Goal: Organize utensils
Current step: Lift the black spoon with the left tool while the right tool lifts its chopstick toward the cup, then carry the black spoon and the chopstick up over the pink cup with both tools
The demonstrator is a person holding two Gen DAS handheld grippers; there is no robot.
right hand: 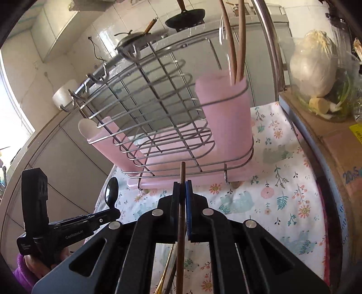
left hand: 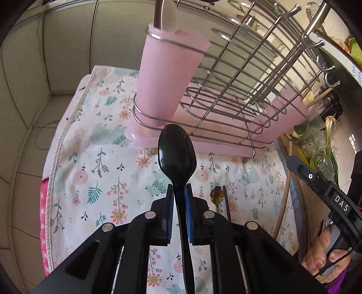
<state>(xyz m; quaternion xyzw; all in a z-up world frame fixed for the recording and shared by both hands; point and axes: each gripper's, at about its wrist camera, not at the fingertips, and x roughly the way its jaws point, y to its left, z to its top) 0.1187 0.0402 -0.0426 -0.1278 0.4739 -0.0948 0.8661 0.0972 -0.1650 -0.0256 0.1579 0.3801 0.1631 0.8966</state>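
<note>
My left gripper is shut on the neck of a black spoon, whose bowl points toward the rack. The wire utensil rack stands on a floral cloth and carries a pink cup at its left end and another pink cup at its right end, which holds two wooden chopsticks. My right gripper is shut on a brown chopstick in front of the rack's base. In the right wrist view the left gripper appears at lower left with the spoon.
A gold utensil and a dark chopstick lie on the cloth between the grippers. A cardboard box with bagged vegetables borders the cloth on the right. Pans hang on the tiled wall behind the rack.
</note>
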